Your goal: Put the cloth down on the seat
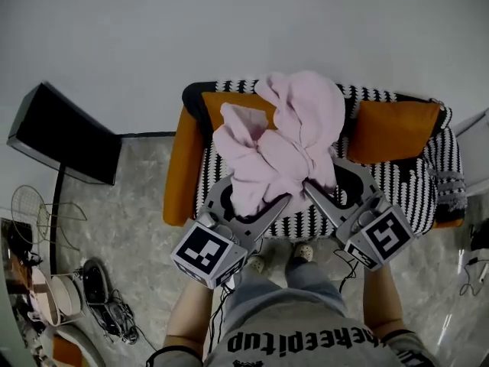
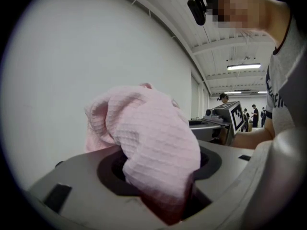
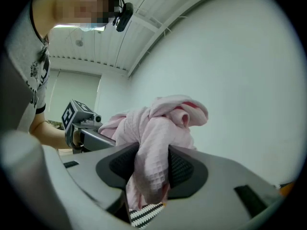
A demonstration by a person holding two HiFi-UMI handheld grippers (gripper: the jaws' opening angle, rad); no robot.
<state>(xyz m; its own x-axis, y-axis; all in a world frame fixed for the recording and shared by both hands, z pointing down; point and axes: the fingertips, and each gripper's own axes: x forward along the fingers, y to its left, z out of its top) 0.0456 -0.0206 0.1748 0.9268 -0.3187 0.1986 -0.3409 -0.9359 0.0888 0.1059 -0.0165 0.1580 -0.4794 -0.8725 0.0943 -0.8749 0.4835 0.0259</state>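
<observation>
Head view: my left gripper (image 1: 276,205) and right gripper (image 1: 312,189) both pinch crumpled pink waffle-weave cloth (image 1: 286,136), frame centre, over black-and-white striped seat (image 1: 405,193). Best lower both together, then spread fingers (image 1: 265,220) evenly.

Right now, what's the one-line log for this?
left gripper: shut on cloth | right gripper: shut on cloth | cloth: bunched, over seat | release: not yet
</observation>
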